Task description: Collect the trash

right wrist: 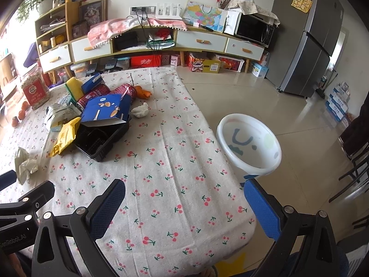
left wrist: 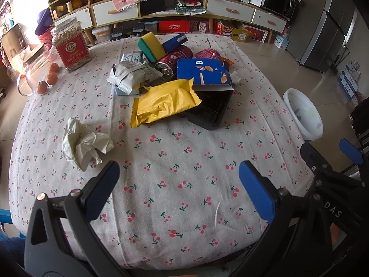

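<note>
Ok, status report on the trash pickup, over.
Left gripper and right gripper open, empty. Trash untouched: crumpled tissue nearest, yellow wrapper mid-table. White bin beside the table; nothing blocking.

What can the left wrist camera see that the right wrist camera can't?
Only the left wrist view shows the glass jar with its wooden lid, plus the whole yellow wrapper. Only the right wrist view shows inside the white bin, and the fridge's yellow note. Both share the cherry tablecloth, black tray, blue box, red cans and crumpled tissue.
</note>
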`<action>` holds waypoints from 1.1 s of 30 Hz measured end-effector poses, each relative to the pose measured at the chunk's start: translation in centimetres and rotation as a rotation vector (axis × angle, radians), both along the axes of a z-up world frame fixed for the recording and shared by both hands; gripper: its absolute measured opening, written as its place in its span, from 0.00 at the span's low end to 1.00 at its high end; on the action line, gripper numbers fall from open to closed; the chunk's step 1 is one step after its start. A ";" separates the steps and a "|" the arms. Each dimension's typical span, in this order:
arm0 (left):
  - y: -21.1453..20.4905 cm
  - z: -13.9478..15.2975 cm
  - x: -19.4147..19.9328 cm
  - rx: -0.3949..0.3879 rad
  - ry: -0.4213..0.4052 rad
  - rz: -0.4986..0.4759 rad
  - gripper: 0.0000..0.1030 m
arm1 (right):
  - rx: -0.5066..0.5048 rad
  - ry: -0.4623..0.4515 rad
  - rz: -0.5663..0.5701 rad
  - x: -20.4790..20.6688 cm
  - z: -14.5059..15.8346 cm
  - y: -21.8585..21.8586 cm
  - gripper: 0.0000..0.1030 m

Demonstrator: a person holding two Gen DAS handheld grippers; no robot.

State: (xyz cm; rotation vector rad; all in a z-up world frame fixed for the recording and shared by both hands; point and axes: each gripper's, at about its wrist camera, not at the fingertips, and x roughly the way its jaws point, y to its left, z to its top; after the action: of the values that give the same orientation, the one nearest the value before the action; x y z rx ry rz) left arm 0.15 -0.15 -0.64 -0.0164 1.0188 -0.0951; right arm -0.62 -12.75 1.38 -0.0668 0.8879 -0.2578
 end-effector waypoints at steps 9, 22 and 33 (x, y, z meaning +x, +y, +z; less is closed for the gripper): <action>-0.1 0.1 0.0 -0.017 -0.006 -0.008 0.99 | -0.001 -0.001 -0.006 -0.1 0.0 -0.2 1.00; -0.1 0.0 0.0 -0.016 -0.006 -0.003 0.99 | 0.001 0.012 -0.010 0.0 -0.2 -0.2 1.00; 0.2 0.0 0.0 -0.019 -0.008 0.011 0.98 | 0.001 0.021 -0.011 0.1 -0.5 -0.1 1.00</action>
State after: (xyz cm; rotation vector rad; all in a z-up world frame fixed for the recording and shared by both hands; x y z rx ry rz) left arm 0.15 0.04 -0.62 -0.0390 1.0100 -0.0953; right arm -0.49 -12.88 0.89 -0.0641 0.9099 -0.2676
